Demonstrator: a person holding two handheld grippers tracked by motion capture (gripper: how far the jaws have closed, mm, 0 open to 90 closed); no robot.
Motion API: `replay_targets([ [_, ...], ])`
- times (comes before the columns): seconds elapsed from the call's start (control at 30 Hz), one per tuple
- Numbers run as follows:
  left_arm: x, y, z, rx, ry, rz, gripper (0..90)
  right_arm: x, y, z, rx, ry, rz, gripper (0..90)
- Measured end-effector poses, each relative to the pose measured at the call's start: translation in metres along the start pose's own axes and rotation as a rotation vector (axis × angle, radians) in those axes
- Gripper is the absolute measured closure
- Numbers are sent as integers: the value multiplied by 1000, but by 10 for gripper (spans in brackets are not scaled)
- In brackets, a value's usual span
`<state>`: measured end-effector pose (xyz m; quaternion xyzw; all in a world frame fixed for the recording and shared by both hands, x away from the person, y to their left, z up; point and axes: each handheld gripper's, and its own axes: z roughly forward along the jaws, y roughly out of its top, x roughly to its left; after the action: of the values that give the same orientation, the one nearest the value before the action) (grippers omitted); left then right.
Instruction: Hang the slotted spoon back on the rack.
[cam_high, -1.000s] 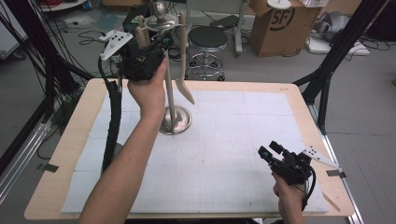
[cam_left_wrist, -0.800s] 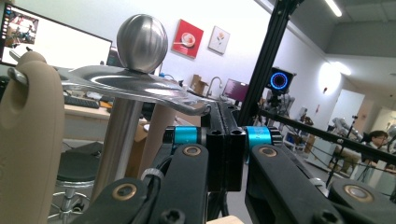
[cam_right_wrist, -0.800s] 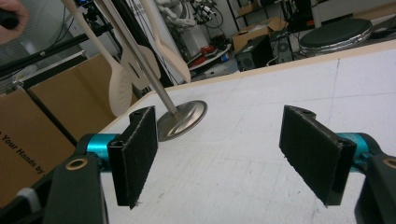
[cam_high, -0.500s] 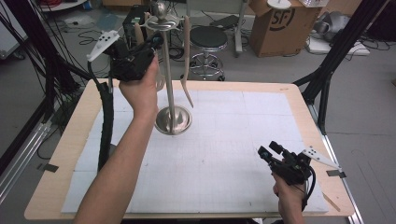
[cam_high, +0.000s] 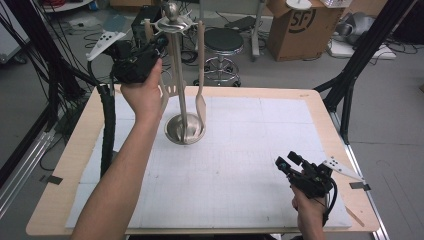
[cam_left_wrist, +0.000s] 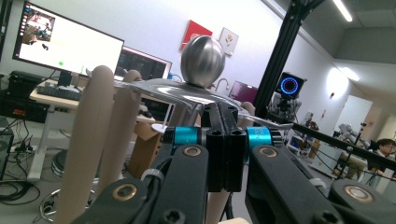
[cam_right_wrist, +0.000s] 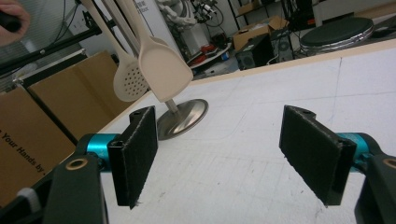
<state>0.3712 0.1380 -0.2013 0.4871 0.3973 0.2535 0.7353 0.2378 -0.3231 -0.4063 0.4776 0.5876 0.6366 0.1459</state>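
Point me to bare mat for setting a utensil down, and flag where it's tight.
Free: the white mat from the steel utensil stand's round base across to the right gripper, plus the far right corner. Crowded: around the stand, where the beige spatula hangs and the left gripper sits at the top.
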Motion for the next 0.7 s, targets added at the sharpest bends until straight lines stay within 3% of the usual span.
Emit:
replay_targets([
  [0.23,0,-2,-2,3,-22,-5,891,0,0,0,0,1,0,268],
  [0.3,0,-6,-2,6,-39,-10,785,1,0,0,1,3,4,268],
  [0.37,-1,-9,-3,12,-44,-4,736,1,0,1,2,1,0,268],
  [0.5,-2,-14,-7,55,-68,3,575,2,-1,1,4,1,1,268],
  [0.7,0,-19,-16,102,-117,12,463,2,-2,3,11,4,-4,268],
])
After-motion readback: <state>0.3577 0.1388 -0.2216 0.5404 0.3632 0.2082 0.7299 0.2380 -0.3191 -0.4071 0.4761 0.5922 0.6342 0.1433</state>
